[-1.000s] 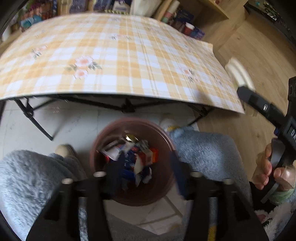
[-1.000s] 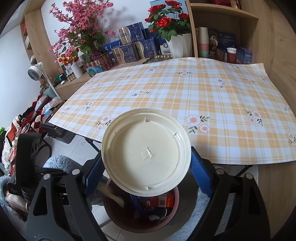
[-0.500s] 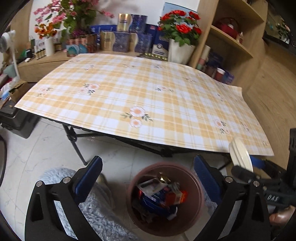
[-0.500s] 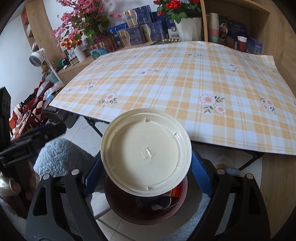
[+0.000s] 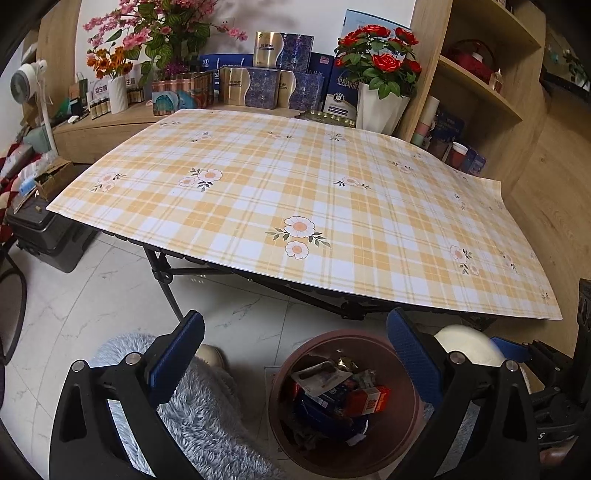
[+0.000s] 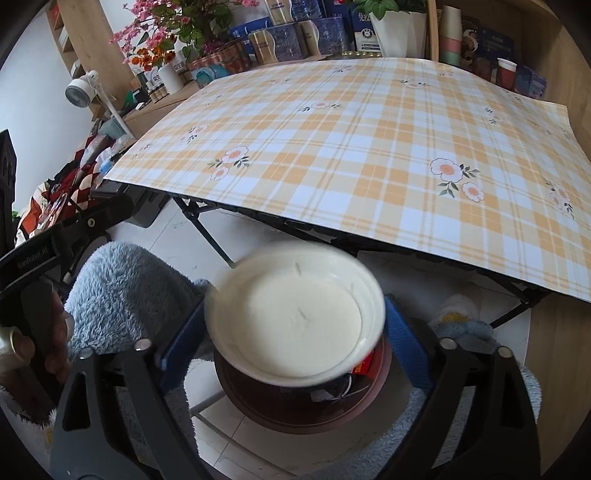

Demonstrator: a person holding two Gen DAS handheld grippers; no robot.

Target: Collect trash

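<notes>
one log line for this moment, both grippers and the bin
left hand-held gripper: open, empty | right hand-held gripper: jaws opening, cream lid between them over bin | bin: trash inside | tablecloth: bare

- A folding table (image 5: pixel 332 206) with black crossed legs (image 5: pixel 162 273) fills the centre, under an orange-and-white plaid tablecloth (image 6: pixel 369 147) printed with flowers.
- White marble-look floor tiles (image 5: pixel 92 306) lie at 8 o'clock.
- Behind the table at 12 o'clock, a low wooden counter (image 5: pixel 110 125) carries boxes, a pink flower arrangement (image 5: pixel 147 33) and red roses in a white pot (image 5: pixel 380 85).
- At 2 o'clock stands a wooden shelf unit (image 5: pixel 491 85).
- A small white fan (image 5: pixel 26 77) sits at 10 o'clock against a white wall (image 6: pixel 33 107).
</notes>
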